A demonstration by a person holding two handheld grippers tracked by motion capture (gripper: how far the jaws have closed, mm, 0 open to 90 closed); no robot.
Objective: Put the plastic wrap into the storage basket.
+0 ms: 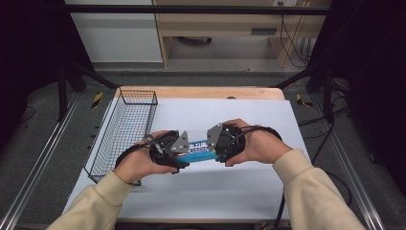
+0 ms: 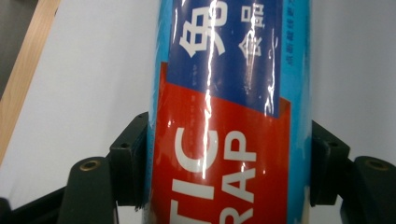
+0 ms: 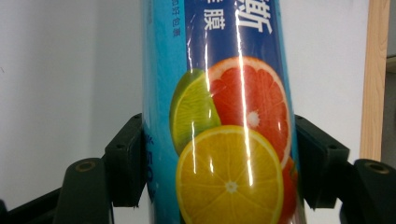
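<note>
You've got the left gripper [image 1: 184,152] clamped on one end of the plastic wrap roll [image 1: 197,149] and the right gripper [image 1: 213,143] clamped on the other, holding it level just over the white table [image 1: 201,191]. Wire basket [image 1: 122,132] sits further back on your left.

Both forearms in cream sleeves are reaching in from the near edge, hands facing each other. The left gripper [image 1: 184,152] and the right gripper [image 1: 210,143] are pointing inward toward one another, each with both jaws pressing against the sides of what sits between them.
</note>
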